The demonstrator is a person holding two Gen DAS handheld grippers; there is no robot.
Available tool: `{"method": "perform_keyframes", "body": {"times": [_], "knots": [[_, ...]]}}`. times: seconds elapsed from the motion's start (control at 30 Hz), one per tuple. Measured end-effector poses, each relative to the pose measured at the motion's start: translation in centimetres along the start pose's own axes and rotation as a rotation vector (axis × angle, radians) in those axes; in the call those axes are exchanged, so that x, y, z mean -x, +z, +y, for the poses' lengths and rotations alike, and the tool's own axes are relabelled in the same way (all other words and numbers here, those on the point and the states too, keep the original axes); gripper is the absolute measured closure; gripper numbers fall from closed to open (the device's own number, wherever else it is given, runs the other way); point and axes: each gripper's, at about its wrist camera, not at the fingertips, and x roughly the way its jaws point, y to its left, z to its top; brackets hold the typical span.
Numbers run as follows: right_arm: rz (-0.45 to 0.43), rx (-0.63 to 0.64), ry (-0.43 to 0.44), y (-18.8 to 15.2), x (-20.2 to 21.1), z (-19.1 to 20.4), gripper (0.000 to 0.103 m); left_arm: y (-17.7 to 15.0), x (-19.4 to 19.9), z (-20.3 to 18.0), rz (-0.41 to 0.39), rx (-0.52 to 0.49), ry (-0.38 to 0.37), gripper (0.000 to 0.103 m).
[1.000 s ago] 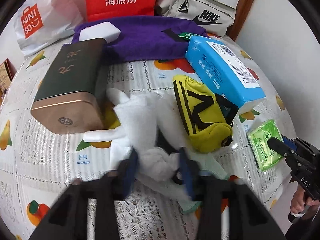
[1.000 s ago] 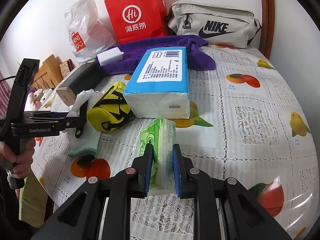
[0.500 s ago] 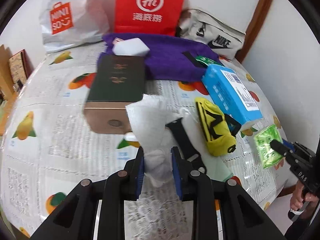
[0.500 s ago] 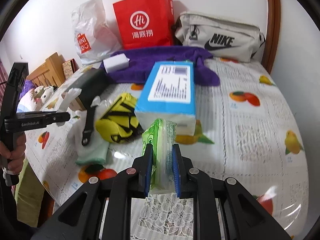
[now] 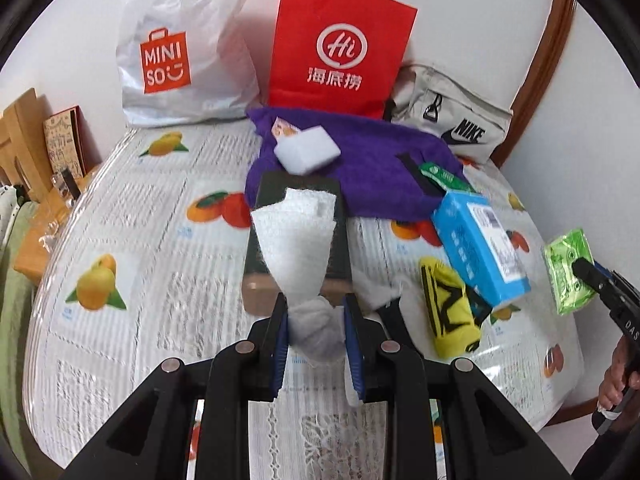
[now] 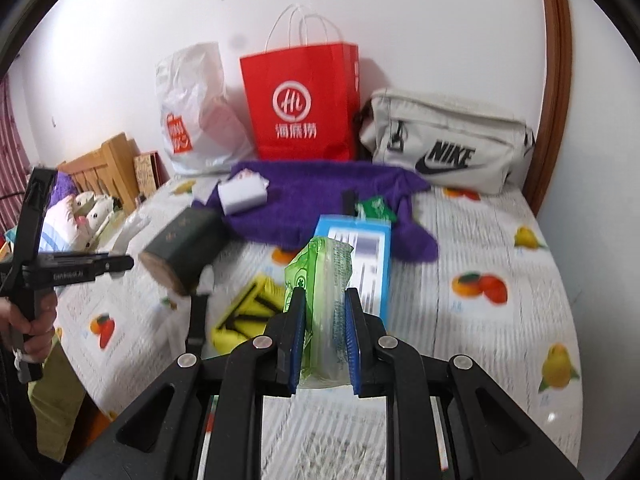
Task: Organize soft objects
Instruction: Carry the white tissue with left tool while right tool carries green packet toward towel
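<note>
Left gripper (image 5: 314, 334) is clamped on a white cloth (image 5: 298, 240), bunched between the pads, the rest fanning up ahead of the tool, lifted off the table (image 5: 132, 248). Right gripper (image 6: 325, 330) is pinched on a green tissue pack (image 6: 320, 280), also raised, standing upright between the jaws.

Progress, as a judgement: early to middle. Two soft items are picked up but neither is put anywhere. Left on the table: yellow pouch (image 5: 450, 312) just ahead and right of the left tool, blue tissue pack (image 5: 478, 246) beyond it, purple towel (image 5: 372, 172) farther ahead, white sponge (image 5: 306, 150) on the towel. No sorted pile shows.

Where they should go is unclear; red paper bag (image 6: 302, 104), white plastic bag (image 6: 196, 112) and grey bag (image 6: 444, 146) stand at the far edge, well ahead of both tools.

Hard to see: dark green box (image 6: 184, 246) is mostly hidden behind the cloth in the left view. A black strap (image 5: 394, 314) right of the left jaws is partly covered. A small green packet (image 6: 374, 208) on the towel is too blurred to identify. The right view is motion-blurred.
</note>
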Motion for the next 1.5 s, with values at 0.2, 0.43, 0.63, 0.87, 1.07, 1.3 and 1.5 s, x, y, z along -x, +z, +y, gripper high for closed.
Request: {"method": "perform_keyframes", "body": {"times": [0.2,0.43,0.63,0.87,1.07,1.3,1.5], "knots": [[-0.038,-0.006,0.02,3.0,-0.8,-0.4,0.085,2.1,-0.4,-0.2,-0.016,-0.02,-0.007,0.079],[-0.047,-0.033,0.035,5.5,-2.9,-1.3,0.085,4.4,-1.6,-0.3,-0.021,-0.019,-0.012,0.079],[-0.063,-0.052,0.056,7.1,-4.2,-2.2,0.085,6.2,-2.6,-0.9,-0.026,-0.037,-0.011,0.079],[-0.065,-0.04,0.054,8.7,-6.5,-2.8,0.085,8.2,-4.8,-1.8,-0.003,-0.04,-0.044,0.079],[-0.042,-0.047,0.072,9.8,-9.2,-3.6,0.085,9.6,-6.8,-2.3,0.006,-0.055,-0.043,0.079],[-0.007,-0.035,0.084,10.9,-12.9,-4.0,0.085,11.3,-8.6,-1.7,0.009,-0.044,-0.037,0.079],[0.064,-0.029,0.128,11.8,-17.4,-3.8,0.085,12.5,-10.2,-1.2,0.02,-0.034,-0.032,0.079]]}}
